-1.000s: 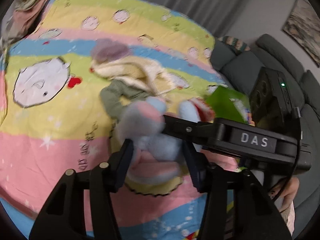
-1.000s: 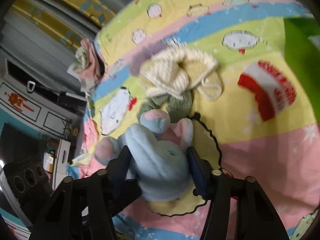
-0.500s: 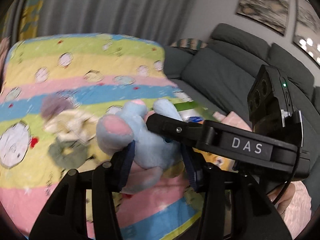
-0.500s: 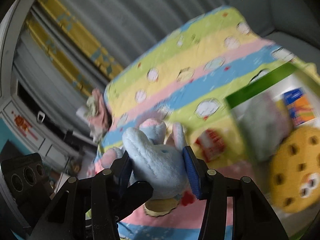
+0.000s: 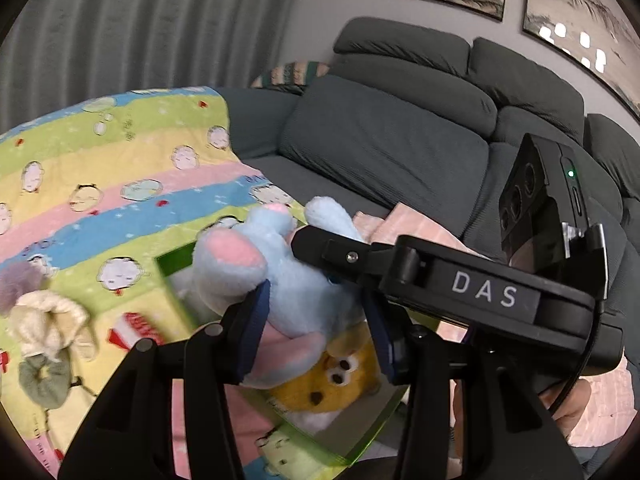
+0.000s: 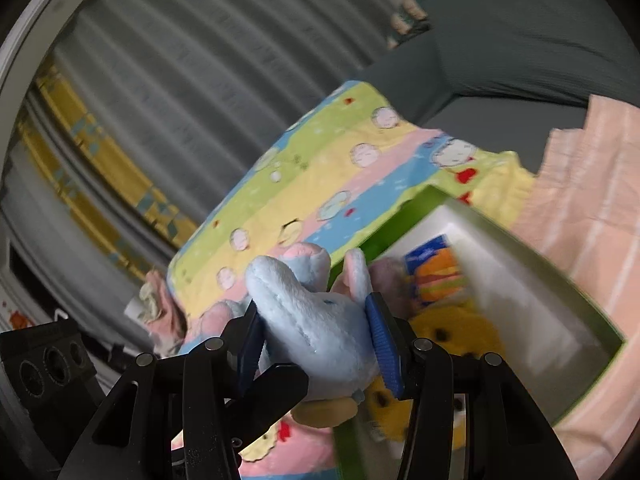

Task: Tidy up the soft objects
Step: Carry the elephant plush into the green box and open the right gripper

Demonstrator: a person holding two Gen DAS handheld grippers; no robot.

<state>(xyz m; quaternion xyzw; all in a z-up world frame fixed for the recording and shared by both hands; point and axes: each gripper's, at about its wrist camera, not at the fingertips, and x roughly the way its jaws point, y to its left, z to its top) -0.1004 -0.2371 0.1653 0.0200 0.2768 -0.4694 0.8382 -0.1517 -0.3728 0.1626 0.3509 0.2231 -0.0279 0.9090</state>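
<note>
A light blue plush toy with pink ears (image 5: 296, 280) is held in the air by both grippers at once. My left gripper (image 5: 318, 328) is shut on its body. My right gripper (image 6: 320, 336) is shut on its other end (image 6: 316, 320). The toy hangs above a green-walled box (image 6: 520, 280), also seen in the left wrist view (image 5: 360, 440). A yellow plush with dark eyes (image 5: 332, 380) lies in the box, seen too in the right wrist view (image 6: 460, 328).
The striped cartoon blanket (image 5: 120, 184) covers the surface. A cream knitted item (image 5: 44, 328) and a green scrunchie (image 5: 44, 376) lie at its left. A grey sofa (image 5: 400, 140) stands behind. A pink cloth (image 6: 592, 184) lies beside the box.
Both grippers have lifted the blue plush off the blanket and carried it right, over the green box. The knitted item and scrunchie stayed behind.
</note>
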